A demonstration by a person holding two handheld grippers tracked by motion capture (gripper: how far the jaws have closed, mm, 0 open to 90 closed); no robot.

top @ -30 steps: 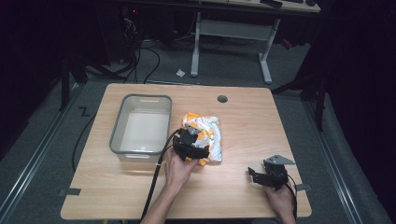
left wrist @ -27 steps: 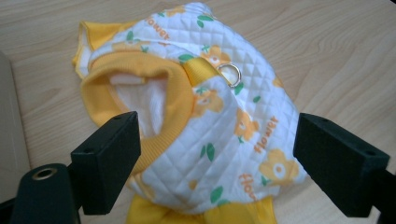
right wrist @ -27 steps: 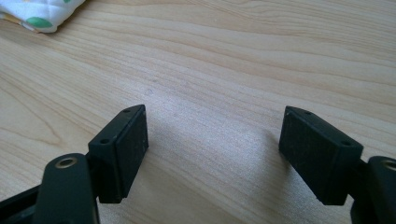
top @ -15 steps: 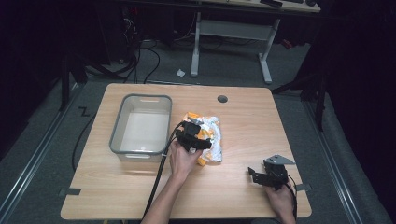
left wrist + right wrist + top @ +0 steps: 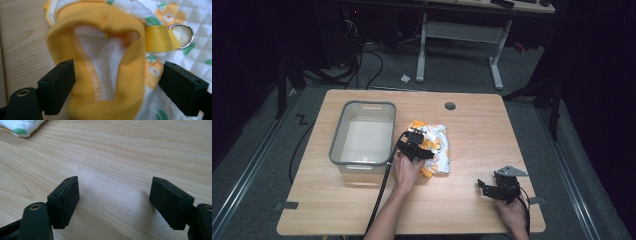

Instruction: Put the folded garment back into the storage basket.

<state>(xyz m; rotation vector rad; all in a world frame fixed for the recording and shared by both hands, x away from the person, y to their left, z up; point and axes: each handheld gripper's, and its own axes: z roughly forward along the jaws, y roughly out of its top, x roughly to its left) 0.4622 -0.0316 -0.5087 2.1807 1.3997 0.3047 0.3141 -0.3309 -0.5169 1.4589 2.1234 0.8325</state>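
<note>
Reaching for a quilted garment on a wooden table

Straddling the yellow ribbed cuff (image 5: 100,55) of a white quilted flower-print garment (image 5: 432,145), the left gripper (image 5: 414,147) has jaws spread wide, gripping nothing. No writing is readable. The garment lies mid-table beside a grey plastic bin (image 5: 362,137). The right gripper (image 5: 502,187) rests wide open near the light wooden table's (image 5: 472,125) front right edge.

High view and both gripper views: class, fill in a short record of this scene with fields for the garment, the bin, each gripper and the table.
garment: small quilted floral garment with yellow ribbed cuff and metal ring, lying on the table
bin: grey plastic bin, left of the garment
left gripper: left gripper open, fingers either side of the cuff
right gripper: right gripper open over bare wood
table: wooden table
</note>
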